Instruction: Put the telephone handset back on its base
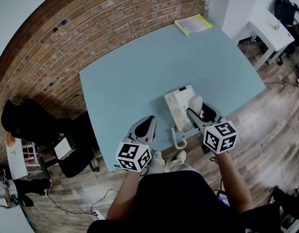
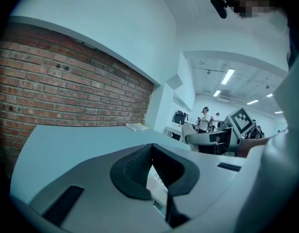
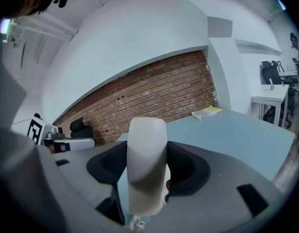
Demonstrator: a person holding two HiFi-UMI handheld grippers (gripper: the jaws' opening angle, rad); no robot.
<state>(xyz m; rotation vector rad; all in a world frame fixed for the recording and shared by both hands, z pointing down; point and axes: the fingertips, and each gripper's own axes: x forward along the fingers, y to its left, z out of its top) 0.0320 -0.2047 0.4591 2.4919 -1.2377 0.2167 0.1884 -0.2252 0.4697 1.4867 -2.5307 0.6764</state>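
A white telephone base [image 1: 177,106] lies on the light blue table [image 1: 140,67] near its front edge, with a coiled cord [image 1: 177,139] hanging off the front. My right gripper [image 1: 198,111] is shut on the white handset [image 1: 194,104], held just above the base's right side. In the right gripper view the handset [image 3: 146,164] stands between the dark pads, filling the gap. My left gripper [image 1: 147,124] hovers over the table left of the base with nothing held, its jaws drawn together. A sliver of the base [image 2: 157,181] shows past its pads.
A yellow book [image 1: 193,23] lies at the table's far right corner. A brick wall [image 1: 67,28] runs behind the table. A black chair [image 1: 28,123] stands to the left and a white side table [image 1: 273,30] to the right. Wooden floor lies below the front edge.
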